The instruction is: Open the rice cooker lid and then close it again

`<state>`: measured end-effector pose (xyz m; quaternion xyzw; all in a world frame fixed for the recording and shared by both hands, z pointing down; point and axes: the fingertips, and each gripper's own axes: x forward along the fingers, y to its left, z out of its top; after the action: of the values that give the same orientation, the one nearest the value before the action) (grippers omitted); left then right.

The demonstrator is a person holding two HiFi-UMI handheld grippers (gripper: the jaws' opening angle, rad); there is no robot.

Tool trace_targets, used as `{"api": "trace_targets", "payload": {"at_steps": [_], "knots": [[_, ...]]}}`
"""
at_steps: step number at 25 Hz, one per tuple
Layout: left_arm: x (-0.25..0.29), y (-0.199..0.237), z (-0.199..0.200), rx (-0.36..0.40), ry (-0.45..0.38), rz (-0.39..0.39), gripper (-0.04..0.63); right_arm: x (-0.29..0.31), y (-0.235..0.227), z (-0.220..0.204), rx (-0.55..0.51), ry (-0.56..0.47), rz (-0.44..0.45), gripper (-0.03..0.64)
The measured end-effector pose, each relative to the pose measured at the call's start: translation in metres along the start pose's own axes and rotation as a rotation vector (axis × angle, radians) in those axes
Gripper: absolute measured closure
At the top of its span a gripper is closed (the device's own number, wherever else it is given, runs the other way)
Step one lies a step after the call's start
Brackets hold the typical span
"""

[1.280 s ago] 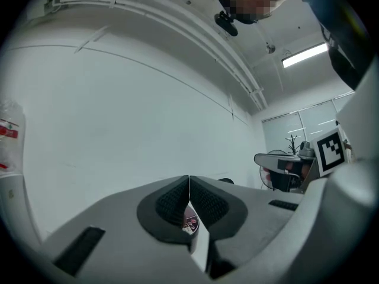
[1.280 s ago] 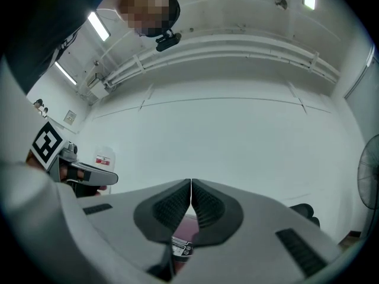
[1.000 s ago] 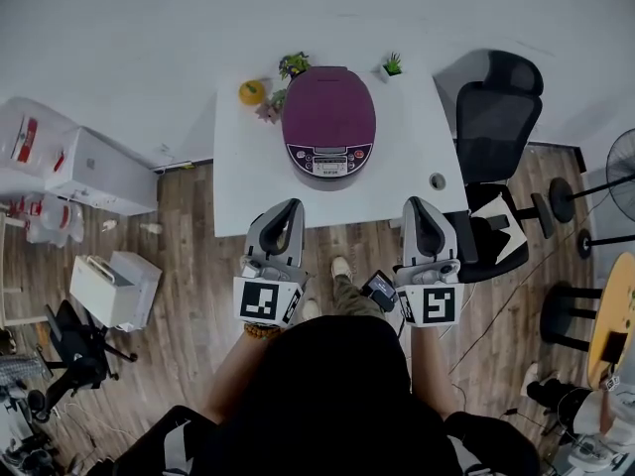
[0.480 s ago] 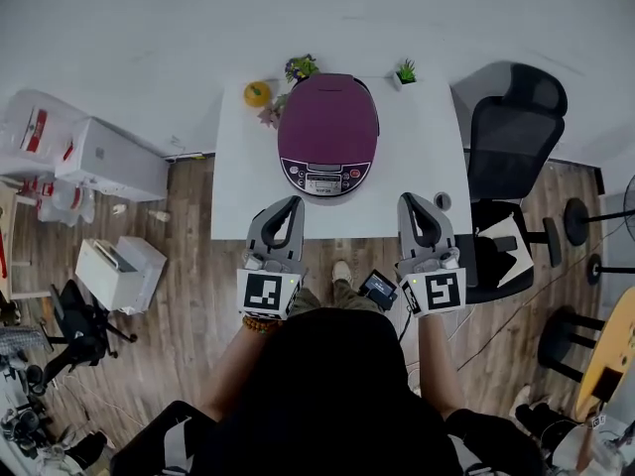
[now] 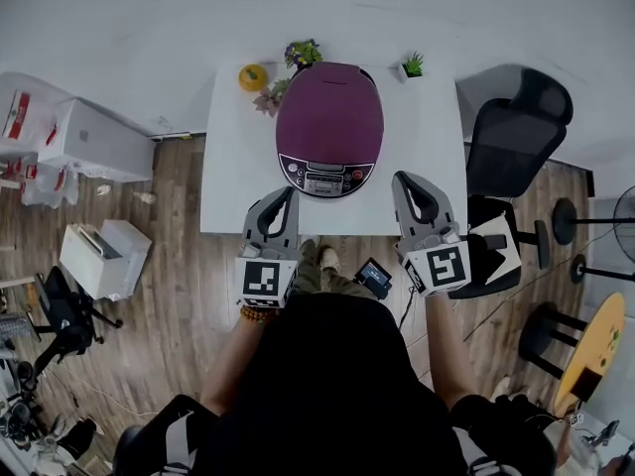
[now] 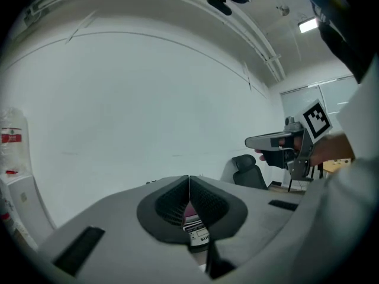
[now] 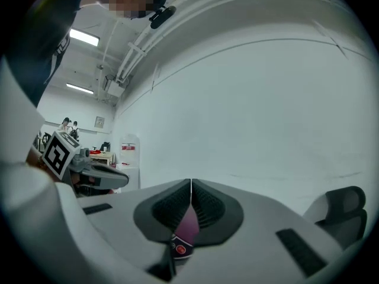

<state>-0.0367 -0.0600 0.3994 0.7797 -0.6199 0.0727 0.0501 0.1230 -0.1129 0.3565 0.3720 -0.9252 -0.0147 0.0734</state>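
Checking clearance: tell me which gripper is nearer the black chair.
Right. The right gripper hovers beside the chair; the left gripper is farther off, in front of the rice cooker.

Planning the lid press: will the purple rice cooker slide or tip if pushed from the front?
Tipping seems unlikely: the rice cooker looks broad and squat. It might slide slightly on the smooth white table. Its domed lid looks glossy, perhaps slippery.

This looks like an office or work room. A black chair (image 5: 516,132) stands by a white table (image 5: 233,167) at a bare white wall (image 5: 149,28), on a wood floor (image 5: 179,296). There are boxes (image 5: 104,259) nearby, and long lights (image 7: 83,37) shine overhead.
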Motion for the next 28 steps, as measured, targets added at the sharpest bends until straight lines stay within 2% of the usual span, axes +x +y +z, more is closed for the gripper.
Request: {"api": "trace_targets", "payload": {"at_steps": [3,8,12,17,20,28], "knots": [[0.015,0.013,-0.005,0.005,-0.002,-0.043,0.572,0.023,0.007,0.012,-0.027,-0.008,0.033,0.588],[0.044,0.046,-0.010,0.022,-0.018,-0.085,0.572,0.055,0.006,0.021,-0.045,-0.004,-0.001,0.588],[0.064,0.069,-0.020,-0.006,0.002,-0.115,0.572,0.073,0.009,0.015,-0.093,0.043,-0.003,0.588],[0.077,0.061,-0.027,0.039,0.033,-0.215,0.572,0.084,0.008,0.014,-0.169,0.046,0.029,0.588],[0.084,0.053,-0.031,0.059,0.040,-0.259,0.572,0.087,0.004,0.001,-0.203,0.087,0.045,0.588],[0.096,0.050,-0.043,0.032,0.071,-0.273,0.572,0.097,0.010,-0.037,-0.178,0.216,0.122,0.588]]}}
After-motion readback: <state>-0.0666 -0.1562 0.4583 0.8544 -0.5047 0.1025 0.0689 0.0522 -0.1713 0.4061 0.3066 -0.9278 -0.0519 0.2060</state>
